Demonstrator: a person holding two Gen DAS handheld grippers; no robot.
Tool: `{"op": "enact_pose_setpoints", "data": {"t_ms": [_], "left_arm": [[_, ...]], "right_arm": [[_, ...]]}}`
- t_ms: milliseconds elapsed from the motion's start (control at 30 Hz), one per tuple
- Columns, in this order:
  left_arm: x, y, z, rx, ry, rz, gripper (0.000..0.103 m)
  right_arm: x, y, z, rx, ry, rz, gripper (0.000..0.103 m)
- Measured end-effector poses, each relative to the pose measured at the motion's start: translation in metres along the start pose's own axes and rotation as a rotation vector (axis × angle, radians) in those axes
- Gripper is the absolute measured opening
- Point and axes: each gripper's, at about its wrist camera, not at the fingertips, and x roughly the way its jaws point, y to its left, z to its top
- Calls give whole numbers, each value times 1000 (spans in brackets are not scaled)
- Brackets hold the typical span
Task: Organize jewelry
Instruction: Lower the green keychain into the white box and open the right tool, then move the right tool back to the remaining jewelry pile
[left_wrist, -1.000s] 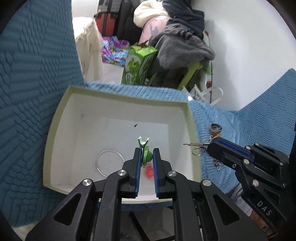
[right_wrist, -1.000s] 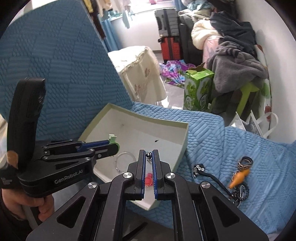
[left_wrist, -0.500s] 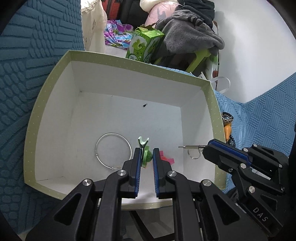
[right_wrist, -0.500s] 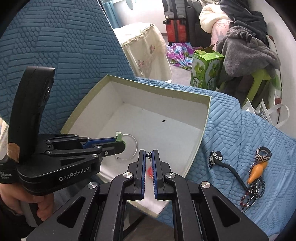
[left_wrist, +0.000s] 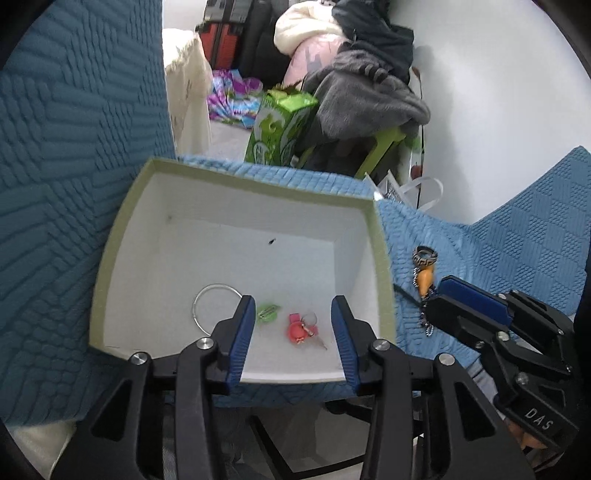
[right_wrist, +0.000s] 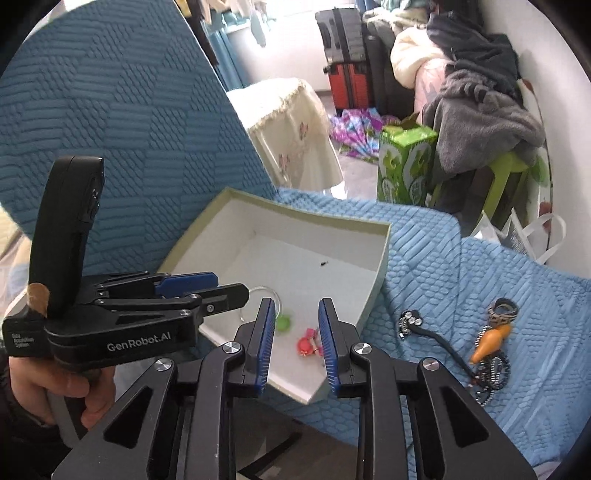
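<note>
On the left hand-held gripper we read "GenRobot.AI"; on the right hand-held gripper, "DAS". Both have opening jaws gripping nothing. Below them in the box lie a green clip, red charm and wire hoop. Only the right wrist view shows a black hairpin right of its hand-held gripper, near the carrot pendant.
</note>
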Motion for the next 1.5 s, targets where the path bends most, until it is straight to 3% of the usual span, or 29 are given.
{"op": "enact_pose_setpoints", "data": {"t_ms": [400,867,1133,1500], "left_arm": [[-81,-44,-6,46,-180,-23,43],[-115,-115,-26,130,-269,-95,43],[-114,-143,-36,157,-279,-114,43],[-73,-169,-53,185,-198,-159,43]], "right_arm": [[-108,-2,-2,5,-211,-38,22],[-198,-26,-31,35,-361,-121,22],[-223,-42,-48,49,-404,-163,22],[-213,-82,-77,123,-358,-196,22]]}}
